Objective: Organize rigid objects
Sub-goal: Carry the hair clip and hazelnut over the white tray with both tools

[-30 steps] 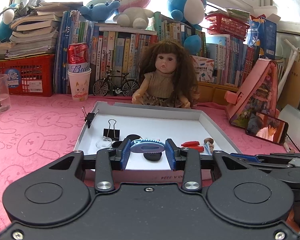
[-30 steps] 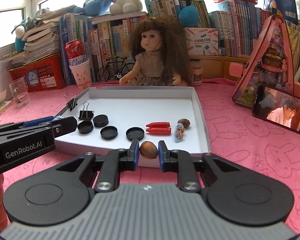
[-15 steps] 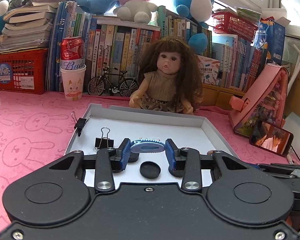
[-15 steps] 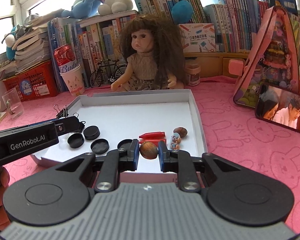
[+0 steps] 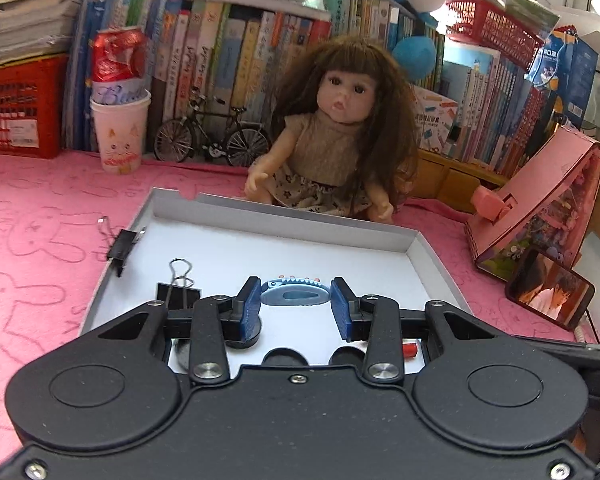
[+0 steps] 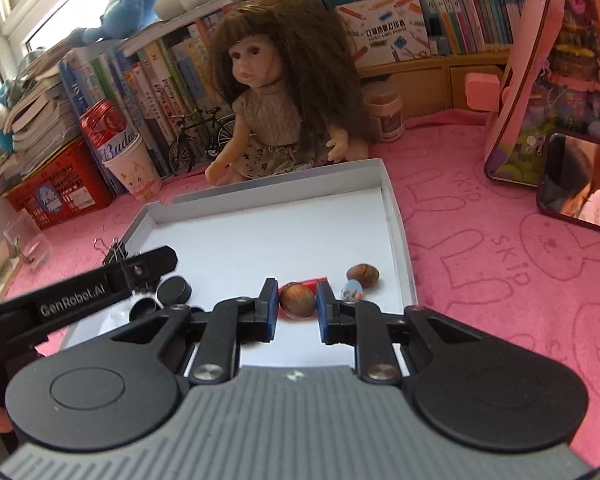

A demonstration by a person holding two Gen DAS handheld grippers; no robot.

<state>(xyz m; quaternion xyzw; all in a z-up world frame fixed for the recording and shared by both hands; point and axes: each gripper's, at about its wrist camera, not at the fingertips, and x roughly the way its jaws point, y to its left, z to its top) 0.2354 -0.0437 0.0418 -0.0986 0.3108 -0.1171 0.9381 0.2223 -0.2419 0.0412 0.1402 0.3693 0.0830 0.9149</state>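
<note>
Brown nut (image 6: pixel 298 300) is pinched in the right tool (image 6: pixel 298 307); it is round and could pop out; left tool (image 5: pixel 296 307) squeezes a blue clip (image 5: pixel 296 293) over the white tray (image 5: pixel 340 226).

A pink bunny-print cloth covers the counter (image 5: pixel 40 216). On it lies a shallow white tray (image 5: pixel 284 216). Just behind the tray sits a doll (image 5: pixel 332 148). Behind the tray to its left stand a paper cup (image 5: pixel 120 136) and a small model bicycle (image 5: pixel 212 136). Right of the tray, a phone (image 5: pixel 550 294) leans against a pink house-shaped box (image 5: pixel 540 204).
</note>
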